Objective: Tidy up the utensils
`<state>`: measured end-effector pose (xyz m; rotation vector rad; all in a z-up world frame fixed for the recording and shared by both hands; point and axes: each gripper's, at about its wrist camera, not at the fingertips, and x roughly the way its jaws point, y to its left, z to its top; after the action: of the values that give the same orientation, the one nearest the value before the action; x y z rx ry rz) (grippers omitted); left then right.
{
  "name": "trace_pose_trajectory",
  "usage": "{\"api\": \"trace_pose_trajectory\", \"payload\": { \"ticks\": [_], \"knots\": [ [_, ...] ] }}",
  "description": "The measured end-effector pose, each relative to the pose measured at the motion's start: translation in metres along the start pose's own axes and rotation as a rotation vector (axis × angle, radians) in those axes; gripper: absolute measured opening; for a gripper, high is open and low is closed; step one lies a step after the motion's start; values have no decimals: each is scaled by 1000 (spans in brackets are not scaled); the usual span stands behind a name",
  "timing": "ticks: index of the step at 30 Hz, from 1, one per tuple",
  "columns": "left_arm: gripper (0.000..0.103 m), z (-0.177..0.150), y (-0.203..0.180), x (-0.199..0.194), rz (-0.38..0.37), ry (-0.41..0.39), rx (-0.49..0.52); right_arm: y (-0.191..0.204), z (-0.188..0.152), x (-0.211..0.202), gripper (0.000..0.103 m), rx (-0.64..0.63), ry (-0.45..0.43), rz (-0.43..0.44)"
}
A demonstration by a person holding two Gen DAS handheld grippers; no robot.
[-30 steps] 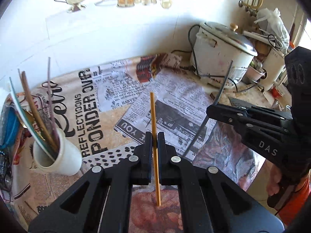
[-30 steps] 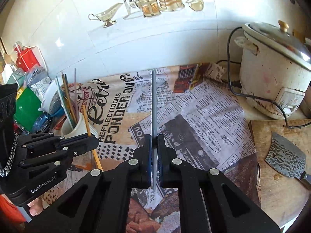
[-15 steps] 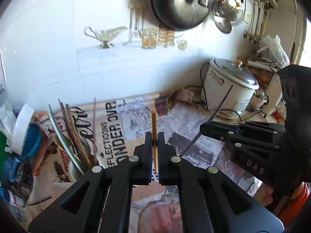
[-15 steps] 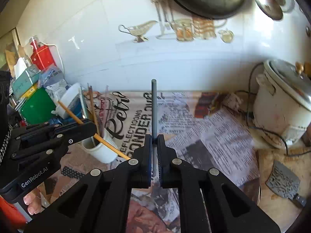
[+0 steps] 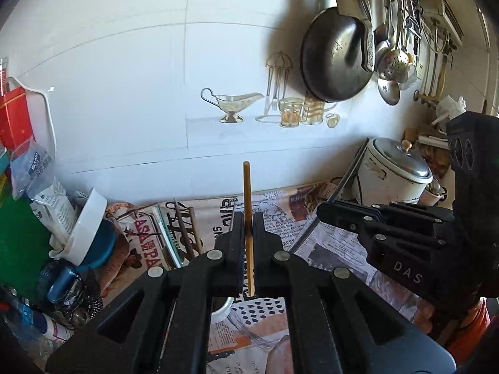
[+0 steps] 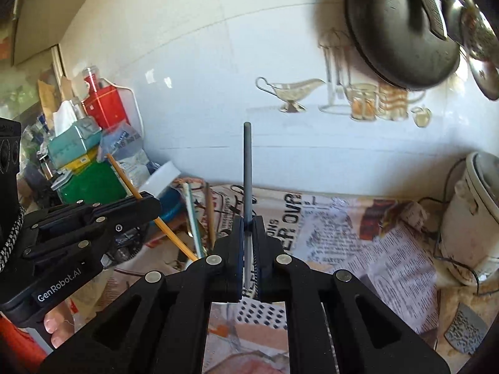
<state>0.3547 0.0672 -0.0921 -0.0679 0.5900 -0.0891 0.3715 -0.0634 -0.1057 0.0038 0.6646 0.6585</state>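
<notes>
Now that both grippers have risen, left gripper (image 5: 248, 218) pinching the yellow stick (image 5: 247, 193) and right gripper (image 6: 248, 221) the grey stick (image 6: 247, 168), the cup (image 5: 223, 307) (nearly hidden below) is probably next.

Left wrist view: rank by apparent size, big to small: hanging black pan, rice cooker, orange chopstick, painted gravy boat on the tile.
1. black pan
2. rice cooker; close to the pan, and sits at the distorted edge, so unsure
3. orange chopstick; long but thin, near the lens
4. gravy boat
</notes>
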Motion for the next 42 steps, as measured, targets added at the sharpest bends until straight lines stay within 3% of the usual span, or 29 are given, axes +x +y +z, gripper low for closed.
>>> {"api": "trace_pose_trajectory", "payload": {
  "ticks": [6, 10, 26, 31, 33, 37, 39, 42],
  "knots": [
    [2, 8, 29, -13, 44, -31, -19, 27, 14, 11, 5, -36, -14, 52],
    [2, 5, 47, -5, 59, -11, -41, 41, 14, 28, 5, -51, 3, 72],
    [2, -44, 81, 84, 30, 238, -79, 45, -26, 125, 5, -43, 256, 63],
    [2, -48, 84, 98, 35, 276, -102, 43, -28, 134, 5, -28, 277, 62],
    [7, -49, 83, 99, 54, 282, -106, 41, -27, 135, 6, -31, 283, 52],
    [19, -47, 81, 89, 88, 269, -113, 34, -25, 125, 25, -30, 275, 61],
    [29, -45, 78, 78, 121, 245, -114, 32, -23, 113, 26, -41, 250, 61],
    [31, -41, 71, 54, 159, 197, -128, 28, -19, 92, 26, -62, 211, 69]
  ]
}}
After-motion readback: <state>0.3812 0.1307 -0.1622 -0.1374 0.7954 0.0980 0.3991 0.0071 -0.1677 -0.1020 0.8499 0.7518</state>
